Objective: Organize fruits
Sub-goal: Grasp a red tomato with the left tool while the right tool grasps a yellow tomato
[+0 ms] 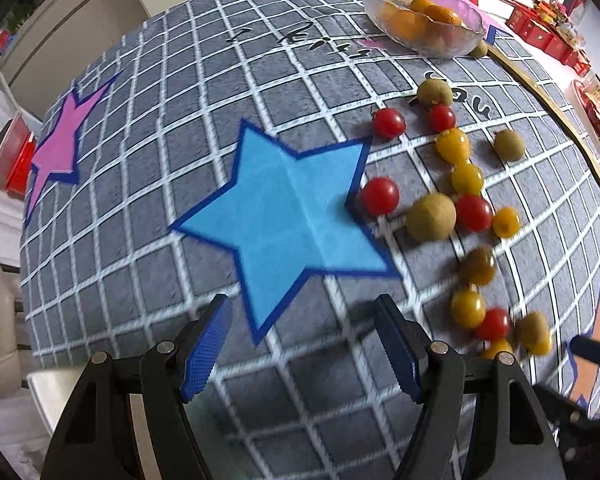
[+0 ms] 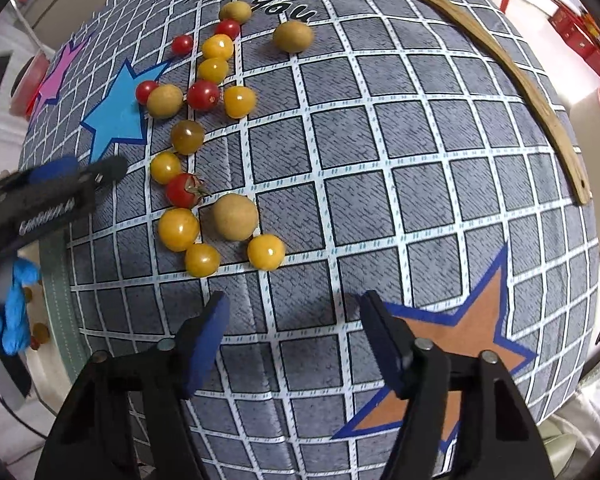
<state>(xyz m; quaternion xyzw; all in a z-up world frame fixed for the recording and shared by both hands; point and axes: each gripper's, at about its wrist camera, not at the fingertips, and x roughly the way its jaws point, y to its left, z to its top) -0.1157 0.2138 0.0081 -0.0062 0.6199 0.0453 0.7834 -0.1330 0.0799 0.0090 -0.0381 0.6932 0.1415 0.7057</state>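
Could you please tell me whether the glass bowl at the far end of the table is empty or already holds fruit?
It holds fruit: the glass bowl shows several orange-yellow fruits through its wall.

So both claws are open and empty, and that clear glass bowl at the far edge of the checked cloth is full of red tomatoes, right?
Nearly. The clear glass bowl holds orange fruits, not red tomatoes, as the left wrist view shows. Both the left claw and right claw are indeed open and empty.
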